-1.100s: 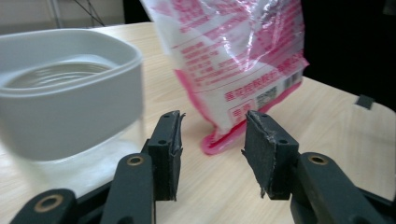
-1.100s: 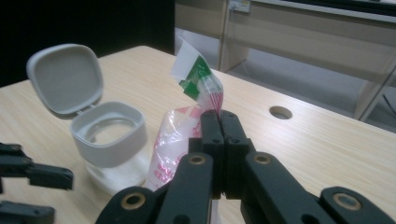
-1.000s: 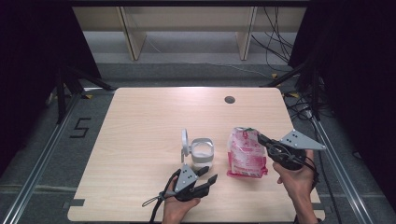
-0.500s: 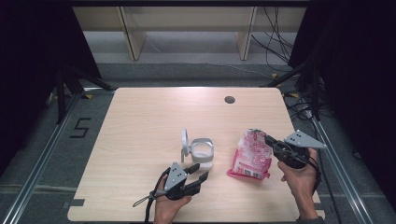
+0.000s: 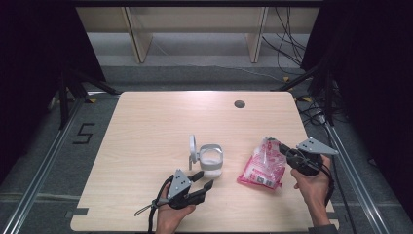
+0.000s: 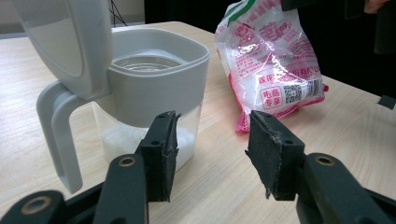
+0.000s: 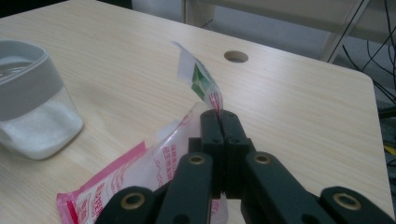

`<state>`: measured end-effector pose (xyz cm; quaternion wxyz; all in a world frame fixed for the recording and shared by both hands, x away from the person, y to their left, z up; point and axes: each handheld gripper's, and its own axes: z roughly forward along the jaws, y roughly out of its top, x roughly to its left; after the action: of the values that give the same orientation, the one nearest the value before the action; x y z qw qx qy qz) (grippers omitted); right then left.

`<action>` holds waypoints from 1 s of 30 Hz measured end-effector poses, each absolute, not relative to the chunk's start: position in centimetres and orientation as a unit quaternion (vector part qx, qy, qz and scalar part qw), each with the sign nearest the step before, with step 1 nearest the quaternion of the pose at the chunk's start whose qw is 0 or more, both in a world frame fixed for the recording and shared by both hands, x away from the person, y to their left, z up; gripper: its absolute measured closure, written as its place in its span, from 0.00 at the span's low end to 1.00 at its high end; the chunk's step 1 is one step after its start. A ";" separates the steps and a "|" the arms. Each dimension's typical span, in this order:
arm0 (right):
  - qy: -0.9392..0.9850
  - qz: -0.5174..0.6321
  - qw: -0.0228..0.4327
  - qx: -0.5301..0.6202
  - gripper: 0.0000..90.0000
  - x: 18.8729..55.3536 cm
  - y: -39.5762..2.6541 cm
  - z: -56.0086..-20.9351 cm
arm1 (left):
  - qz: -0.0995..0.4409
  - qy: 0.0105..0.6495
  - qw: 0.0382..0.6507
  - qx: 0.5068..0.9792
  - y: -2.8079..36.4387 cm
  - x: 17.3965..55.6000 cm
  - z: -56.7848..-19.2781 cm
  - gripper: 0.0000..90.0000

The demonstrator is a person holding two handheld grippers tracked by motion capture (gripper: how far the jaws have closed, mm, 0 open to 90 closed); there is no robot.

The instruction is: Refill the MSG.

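Note:
A clear jar with a grey collar, handle and raised lid (image 5: pixel 210 160) (image 6: pixel 140 88) (image 7: pixel 28 107) stands on the table with white powder in its bottom. A pink and white plastic bag (image 5: pixel 263 165) (image 6: pixel 271 65) (image 7: pixel 154 172) lies to its right, its lower end on the table. My right gripper (image 5: pixel 281 147) (image 7: pixel 219 116) is shut on the bag's top edge and holds that end up. My left gripper (image 5: pixel 204 180) (image 6: pixel 212 149) sits just in front of the jar; its jaws have just been opening and nothing is between them.
The light wood table (image 5: pixel 160 122) has a round cable hole (image 5: pixel 239 104) (image 7: pixel 236 56) at the far right. Shelf legs and cables stand beyond the far edge. Dark frames flank both sides.
My right gripper has come down and toward the right with the bag, whose lower end now rests on the table. My left gripper's jaws stand wider apart.

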<state>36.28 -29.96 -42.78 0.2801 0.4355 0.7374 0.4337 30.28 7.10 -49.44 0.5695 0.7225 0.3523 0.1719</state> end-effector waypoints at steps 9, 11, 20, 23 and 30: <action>0.739 0.418 0.270 0.454 1.00 36.5 -30.4 -43.6 | 0.174 0.357 0.568 0.721 7.6 30.4 -49.6 0.54; 0.741 0.416 0.279 0.446 1.00 36.7 -30.5 -43.7 | 0.176 0.358 0.564 0.723 7.8 30.3 -49.4 0.54; 0.738 0.411 0.280 0.456 1.00 37.0 -30.9 -44.3 | 0.175 0.362 0.564 0.721 8.0 30.4 -49.6 0.52; 0.734 0.412 0.278 0.462 1.00 37.2 -31.1 -44.5 | 0.177 0.364 0.560 0.723 8.0 30.4 -49.6 0.52; 0.720 0.417 0.272 0.484 0.97 37.3 -31.4 -44.9 | 0.181 0.365 0.563 0.719 8.1 30.4 -49.5 0.52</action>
<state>37.30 -31.39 -44.87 0.2715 0.4845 0.7196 0.4169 30.43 8.15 -49.52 0.5633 0.7188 0.3649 0.1812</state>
